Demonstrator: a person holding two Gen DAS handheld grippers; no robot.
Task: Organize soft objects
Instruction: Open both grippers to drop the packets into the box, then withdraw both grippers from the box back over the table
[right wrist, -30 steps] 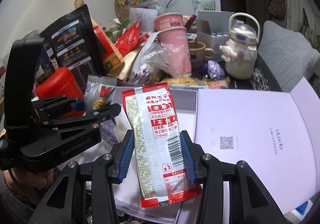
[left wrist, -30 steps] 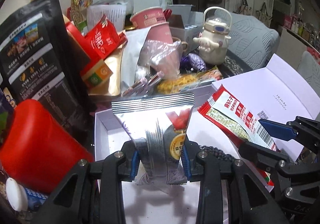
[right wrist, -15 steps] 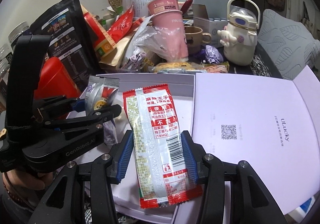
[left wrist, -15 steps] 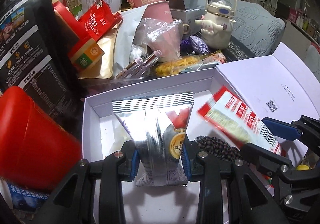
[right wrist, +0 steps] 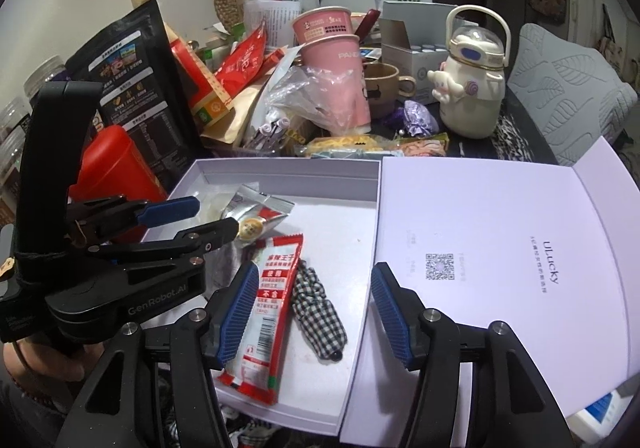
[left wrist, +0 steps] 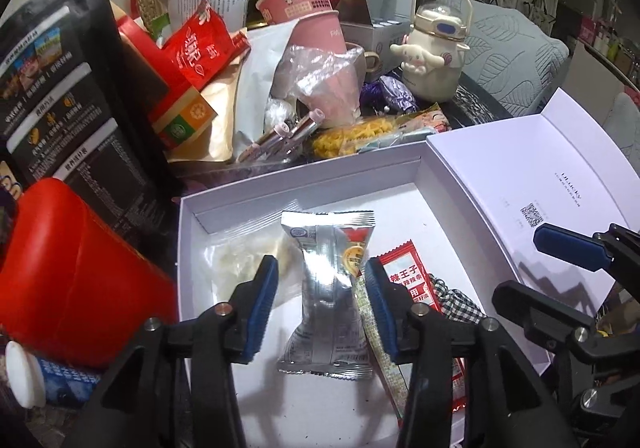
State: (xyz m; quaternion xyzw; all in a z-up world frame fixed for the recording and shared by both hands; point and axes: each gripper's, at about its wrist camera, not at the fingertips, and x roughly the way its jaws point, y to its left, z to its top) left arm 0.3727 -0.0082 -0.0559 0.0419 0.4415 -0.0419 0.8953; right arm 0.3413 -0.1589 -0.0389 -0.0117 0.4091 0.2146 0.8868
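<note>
A white open box (left wrist: pixel 188 248) (right wrist: pixel 360 176) holds a silver snack packet (left wrist: pixel 326 288) (right wrist: pixel 256 214), a red and white sachet (left wrist: pixel 404 280) (right wrist: pixel 276 300), a black-and-white checked cloth piece (right wrist: pixel 318 312) (left wrist: pixel 456 298) and a clear bag of pale stuff (left wrist: pixel 240 256). My left gripper (left wrist: pixel 320 302) (right wrist: pixel 208 216) is open, its fingers either side of the silver packet lying in the box. My right gripper (right wrist: pixel 312 314) (left wrist: pixel 532 268) is open just above the sachet and the checked cloth.
The box lid (right wrist: pixel 500 248) lies open to the right. Behind the box stand pink cups (right wrist: pixel 336 64), a white character kettle (right wrist: pixel 472 80), a black pouch (left wrist: pixel 60 88), a red container (left wrist: pixel 72 272) and piled snack packets (left wrist: pixel 200 48).
Both grippers lowered toward the box and opened. The silver packet dropped from the left gripper and the red sachet from the right; both now lie in the box.
</note>
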